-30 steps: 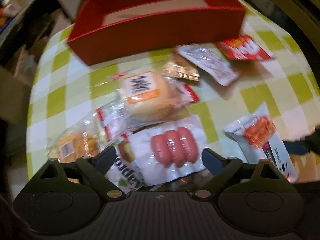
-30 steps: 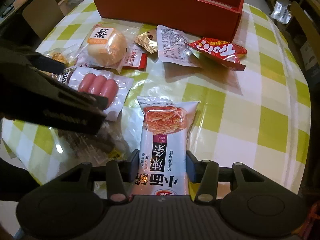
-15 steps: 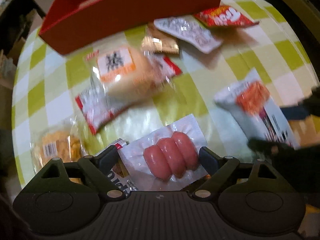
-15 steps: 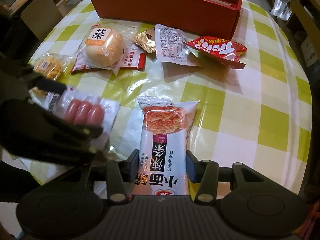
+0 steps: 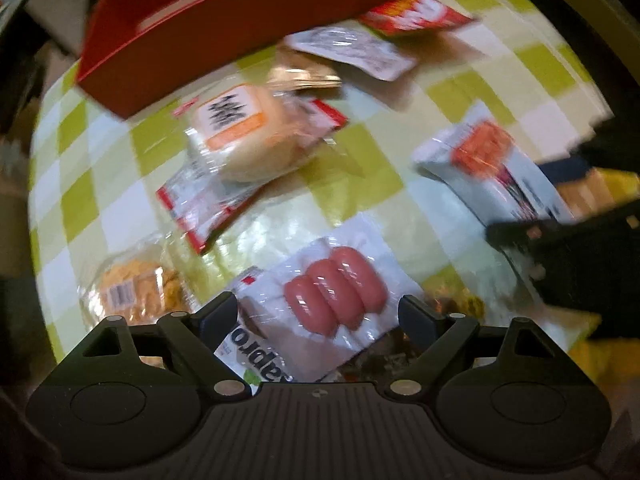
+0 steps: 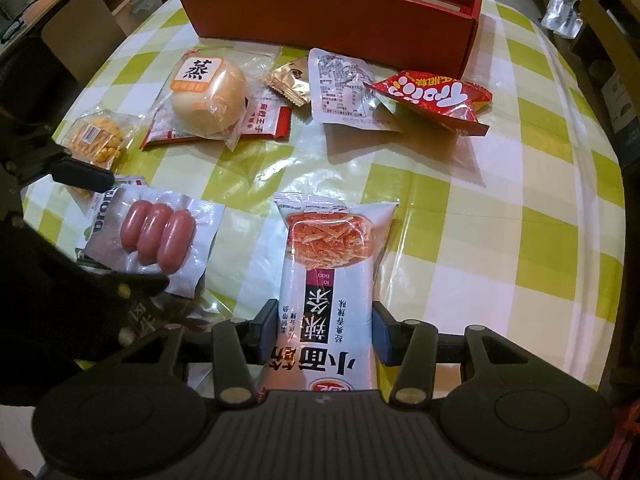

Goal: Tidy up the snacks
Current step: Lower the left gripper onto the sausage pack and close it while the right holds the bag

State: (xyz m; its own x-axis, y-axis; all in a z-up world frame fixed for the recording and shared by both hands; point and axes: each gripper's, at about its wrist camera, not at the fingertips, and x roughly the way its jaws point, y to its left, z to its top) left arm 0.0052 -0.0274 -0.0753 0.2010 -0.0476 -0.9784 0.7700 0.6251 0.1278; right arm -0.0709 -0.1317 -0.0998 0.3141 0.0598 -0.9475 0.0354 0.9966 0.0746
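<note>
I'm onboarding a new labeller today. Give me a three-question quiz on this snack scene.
1. True or false: the red box already holds snacks.
2. Which pack lies between the right gripper fingers? A) sausage pack B) noodle pack C) bun
3. Fill in: the left gripper is around the ____ pack.

Key: 1 false, as far as its inside shows; 2 B; 3 sausage.

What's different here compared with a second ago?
The left gripper has carried the sausage pack toward the near table edge, away from the bun it lay beside; it sits between the open-looking jaws, though contact isn't clear. The right gripper still straddles the noodle snack, unmoved. The red box and other packets stayed put.
</note>
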